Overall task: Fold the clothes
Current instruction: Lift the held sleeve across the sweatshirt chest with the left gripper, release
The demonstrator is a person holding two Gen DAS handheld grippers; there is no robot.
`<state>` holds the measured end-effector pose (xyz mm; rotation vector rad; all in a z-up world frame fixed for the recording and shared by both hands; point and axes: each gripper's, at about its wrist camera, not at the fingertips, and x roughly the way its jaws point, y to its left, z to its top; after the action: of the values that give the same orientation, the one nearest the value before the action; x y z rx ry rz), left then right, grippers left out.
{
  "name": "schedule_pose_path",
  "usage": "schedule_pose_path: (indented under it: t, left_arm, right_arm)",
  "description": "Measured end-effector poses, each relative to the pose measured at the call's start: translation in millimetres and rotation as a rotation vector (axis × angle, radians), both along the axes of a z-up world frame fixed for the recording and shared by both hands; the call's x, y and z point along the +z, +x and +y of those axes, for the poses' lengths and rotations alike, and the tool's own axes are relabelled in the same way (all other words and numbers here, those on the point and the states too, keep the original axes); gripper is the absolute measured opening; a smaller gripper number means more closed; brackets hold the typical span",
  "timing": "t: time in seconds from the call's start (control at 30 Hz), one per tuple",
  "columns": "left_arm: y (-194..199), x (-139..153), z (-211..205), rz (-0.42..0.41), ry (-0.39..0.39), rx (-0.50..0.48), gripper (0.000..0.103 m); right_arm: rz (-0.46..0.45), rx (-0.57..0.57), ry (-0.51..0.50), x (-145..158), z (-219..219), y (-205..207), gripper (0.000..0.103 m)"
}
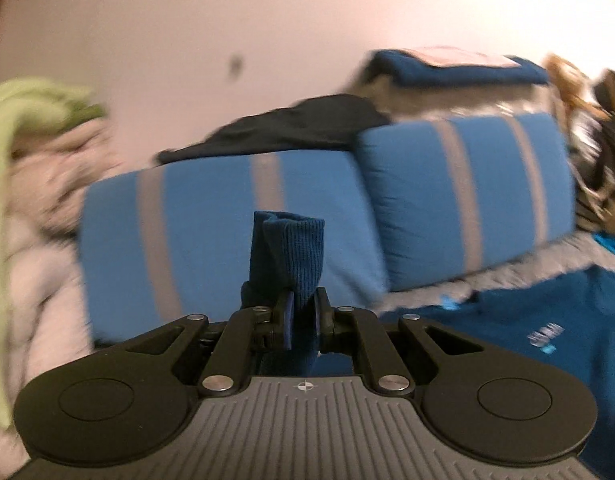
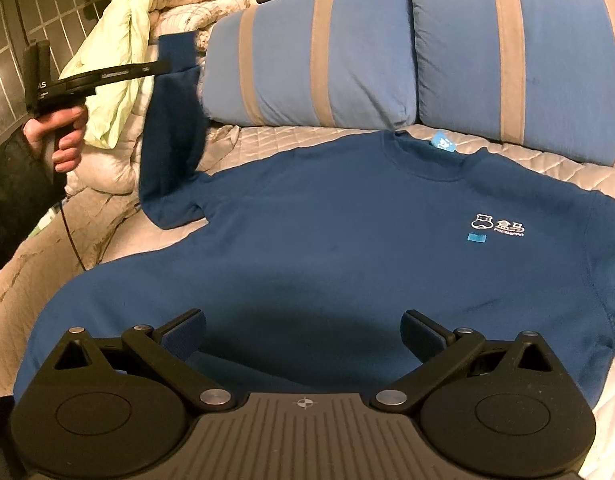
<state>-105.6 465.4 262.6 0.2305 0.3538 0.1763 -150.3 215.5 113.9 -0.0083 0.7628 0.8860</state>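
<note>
A: Two grippers are working here. Starting at the left, the left gripper (image 1: 301,312) is pinching the ribbed cuff (image 1: 293,248) of the sweatshirt's sleeve (image 2: 175,136), holding it up in the air beside the heap of quilts (image 2: 167,4).

B: And the garment itself?

A: The blue sweatshirt (image 2: 327,248) is lying face up on the quilted bedspread (image 2: 267,144), collar toward the two striped pillows (image 2: 327,48), logo (image 2: 497,226) showing on the chest. Only that one sleeve is hanging lifted off the bed.

B: Further right?

A: The right gripper (image 2: 303,336) is hovering over the hem with its fingers spread wide, gripping nothing.

B: So nothing is pinning the body. What is worrying you?

A: If the sleeve is being carried across with nobody holding the torso, I think the shoulder could drag and bunch the chest. The cuff is thick too; it may slip from the pads mid-swing and drop short. And the trailing cable (image 2: 69,236) by the person's hand (image 2: 57,136) might snag the bedding.
</note>
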Motion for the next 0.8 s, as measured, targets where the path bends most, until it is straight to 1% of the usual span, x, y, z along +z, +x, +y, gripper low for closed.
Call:
schedule_pose_path:
  t: [0.07, 0.13, 0.2, 0.27, 0.3, 0.33, 0.37, 0.4, 0.5, 0.6, 0.8]
  left_arm:
    - [6, -5, -24, 0.013, 0.026, -0.063, 0.010]
    - [14, -9, -48, 0.029, 0.032, -0.135, 0.010]
    - [18, -15, -72, 0.041, 0.021, -0.223, 0.012]
    - [25, -22, -94, 0.070, -0.003, -0.322, 0.014]
    - [28, -25, -103, 0.094, -0.019, -0.364, 0.022]
    - [30, -28, -111, 0.112, -0.037, -0.399, 0.028]
    - [30, -30, -116, 0.119, -0.051, -0.423, 0.038]
    - [29, -31, -120, 0.120, -0.061, -0.438, 0.046]
    - [24, -32, -117, 0.121, -0.073, -0.438, 0.055]
    - [15, -30, -102, 0.125, -0.077, -0.400, 0.066]
    - [-8, -34, -59, 0.154, -0.092, -0.284, 0.068]
  right_arm:
    - [0.006, -0.003, 0.008, 0, -1, 0, 0.103]
    - [0.010, -0.004, 0.014, 0, -2, 1, 0.103]
    - [0.013, -0.006, 0.019, 0, -2, 0, 0.103]
    - [0.015, -0.006, 0.020, 0, -3, 0, 0.103]
    - [0.017, -0.006, 0.020, 0, -3, 0, 0.103]
    - [0.020, -0.008, 0.020, 0, -3, 0, 0.103]
    - [0.023, -0.009, 0.019, 0, -3, 0, 0.103]
    - [0.024, -0.010, 0.016, 0, -3, 1, 0.103]
    - [0.022, -0.013, 0.012, 0, -3, 0, 0.103]
    - [0.028, -0.014, 0.014, 0, -2, 1, 0.103]
    - [0.028, -0.013, 0.002, 0, -1, 2, 0.103]
